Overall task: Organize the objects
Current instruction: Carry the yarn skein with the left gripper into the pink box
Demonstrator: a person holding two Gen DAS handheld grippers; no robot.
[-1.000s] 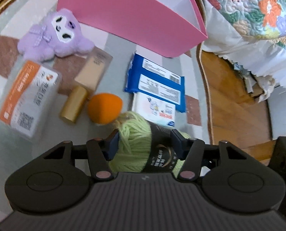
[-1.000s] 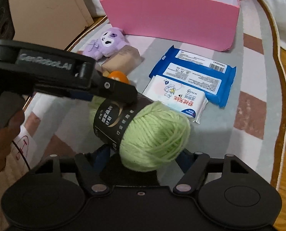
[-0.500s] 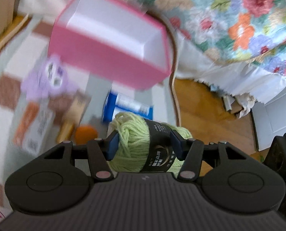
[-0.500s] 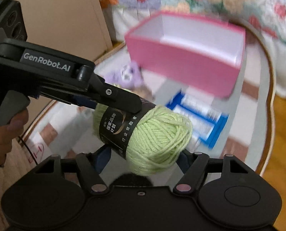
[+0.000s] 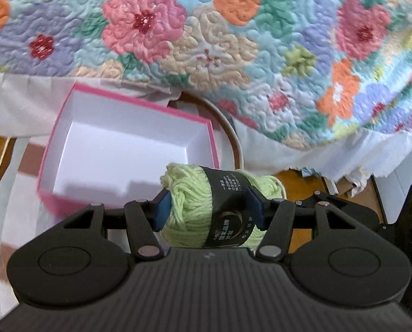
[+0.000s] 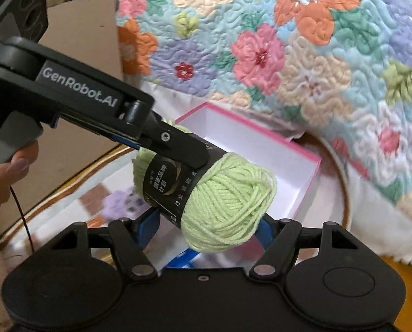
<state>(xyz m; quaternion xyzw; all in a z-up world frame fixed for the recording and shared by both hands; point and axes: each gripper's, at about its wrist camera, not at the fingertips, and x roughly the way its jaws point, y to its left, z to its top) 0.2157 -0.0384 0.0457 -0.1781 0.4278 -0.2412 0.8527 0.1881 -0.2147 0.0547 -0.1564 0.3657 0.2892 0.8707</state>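
A light green yarn ball (image 5: pixel 195 210) with a black paper band is held in the air by my left gripper (image 5: pixel 207 210), whose blue pads are shut on its sides. It hangs just in front of the near right corner of an open pink box (image 5: pixel 128 149) with a white empty inside. In the right wrist view the yarn ball (image 6: pixel 222 207) sits between and above my right gripper's (image 6: pixel 206 228) blue fingertips; the jaws stand wide apart and do not touch it. The left gripper's finger (image 6: pixel 175 144) comes in from the left. The pink box (image 6: pixel 261 149) lies behind.
A flowered quilt (image 5: pixel 233 41) over a bed fills the background. The rug's round edge (image 5: pixel 231 138) and wooden floor (image 5: pixel 303 179) lie to the right. A blurred purple plush toy (image 6: pixel 123 202) is below the yarn. A cardboard box (image 6: pixel 89 55) stands at left.
Both grippers rose and moved forward with the yarn toward the pink box. The objects on the rug dropped out of the left view; the box's inside now shows.
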